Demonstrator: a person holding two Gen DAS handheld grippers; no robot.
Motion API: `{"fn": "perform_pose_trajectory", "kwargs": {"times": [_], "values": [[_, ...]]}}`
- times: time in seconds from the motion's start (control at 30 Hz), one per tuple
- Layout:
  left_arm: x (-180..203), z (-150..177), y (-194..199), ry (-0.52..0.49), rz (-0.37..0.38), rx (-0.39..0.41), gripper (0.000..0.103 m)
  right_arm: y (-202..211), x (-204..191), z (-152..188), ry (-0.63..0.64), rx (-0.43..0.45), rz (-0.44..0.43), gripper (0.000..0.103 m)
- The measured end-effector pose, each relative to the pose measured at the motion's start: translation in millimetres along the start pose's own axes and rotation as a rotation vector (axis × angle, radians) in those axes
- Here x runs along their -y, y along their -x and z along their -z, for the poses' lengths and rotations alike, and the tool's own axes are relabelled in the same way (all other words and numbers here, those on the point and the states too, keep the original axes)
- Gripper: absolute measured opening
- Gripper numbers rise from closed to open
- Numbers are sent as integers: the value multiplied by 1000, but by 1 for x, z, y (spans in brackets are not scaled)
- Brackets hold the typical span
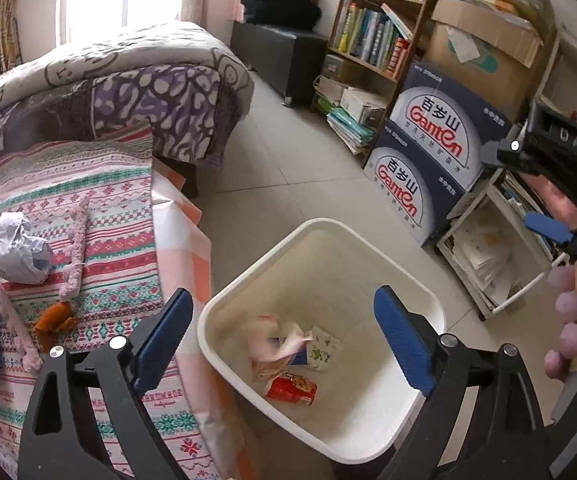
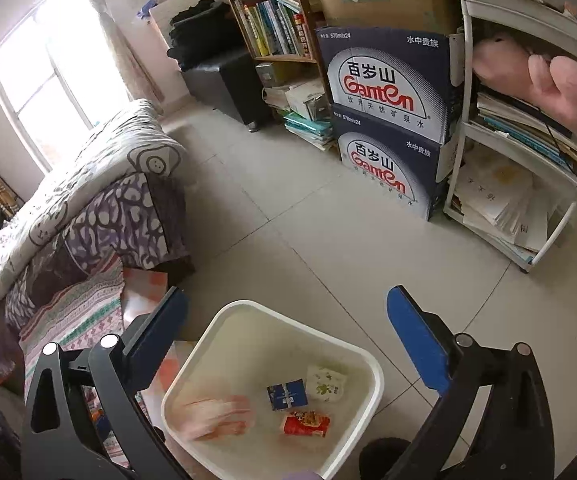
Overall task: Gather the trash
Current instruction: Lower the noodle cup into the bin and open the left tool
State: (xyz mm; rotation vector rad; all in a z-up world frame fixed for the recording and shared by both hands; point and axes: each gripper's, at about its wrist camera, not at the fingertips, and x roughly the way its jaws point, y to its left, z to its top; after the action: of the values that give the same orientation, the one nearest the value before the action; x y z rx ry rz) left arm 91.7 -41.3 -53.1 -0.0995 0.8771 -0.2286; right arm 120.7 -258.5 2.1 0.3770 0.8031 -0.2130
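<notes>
The mouth of the white bin (image 2: 372,364) was open from above, with only a few wrappers (image 2: 306,423) on its bottom. The bed (image 1: 100,208) stood just beside it on one side. Behind it the tiled floor (image 2: 288,216) was free up to the stacked boxes (image 2: 388,120).

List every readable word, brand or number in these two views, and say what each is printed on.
"百岁山" and "Ganten": on both stacked blue water cartons, in both views.
"水中贵族": upper right corner of each carton.
"570mlx24": top left corner of each carton, small.
"DAS": on the black body of the right gripper, cut off.
Book spines on the bookshelf, packets in the white bin: too small or blurred.
</notes>
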Motion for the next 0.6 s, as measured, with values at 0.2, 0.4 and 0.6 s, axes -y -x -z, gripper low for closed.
{"fn": "perform_pose_trajectory", "kwargs": {"times": [0.2,0.4,0.6], "values": [[-15,0,6,26,-35,1,89,-1,-21,8,31,-3,-12,96],[-41,0,15,68,-92,3,89,-6,-47,19,80,-25,-23,96],[-70,4,27,100,-169,6,90,-11,-76,34,128,-53,-53,96]]}}
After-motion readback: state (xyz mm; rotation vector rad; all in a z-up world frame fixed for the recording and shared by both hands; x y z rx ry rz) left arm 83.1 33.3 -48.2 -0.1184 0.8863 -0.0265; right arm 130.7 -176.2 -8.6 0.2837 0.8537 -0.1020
